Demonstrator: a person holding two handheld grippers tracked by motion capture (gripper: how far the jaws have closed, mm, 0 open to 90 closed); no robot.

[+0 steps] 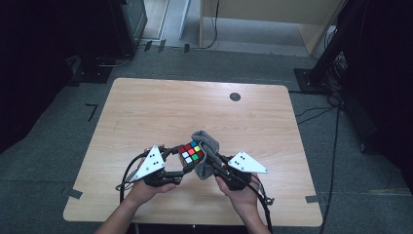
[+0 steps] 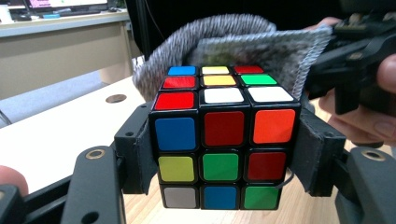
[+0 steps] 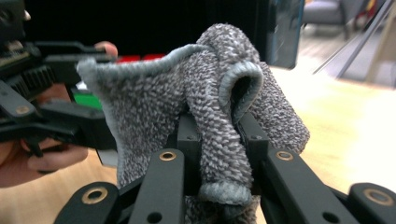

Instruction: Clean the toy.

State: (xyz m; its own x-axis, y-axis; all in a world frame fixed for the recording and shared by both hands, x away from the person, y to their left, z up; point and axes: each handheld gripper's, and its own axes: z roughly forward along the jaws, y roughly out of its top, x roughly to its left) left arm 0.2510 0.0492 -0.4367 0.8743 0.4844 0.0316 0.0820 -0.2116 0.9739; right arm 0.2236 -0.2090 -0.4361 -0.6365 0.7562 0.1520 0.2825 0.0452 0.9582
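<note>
Claws (image 1: 181,158) (image 1: 210,163) — cube (image 1: 191,152), cloth (image 1: 207,146) between

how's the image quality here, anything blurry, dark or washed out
High view: evenly lit table, dark corners, soft detail. Left gripper view: Rubik's cube sharp, background desk soft. Right gripper view: grey cloth sharp, floor and furniture behind blurred and bright.

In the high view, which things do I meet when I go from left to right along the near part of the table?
Left gripper → cube → grey cloth → right gripper, all above the table.
</note>
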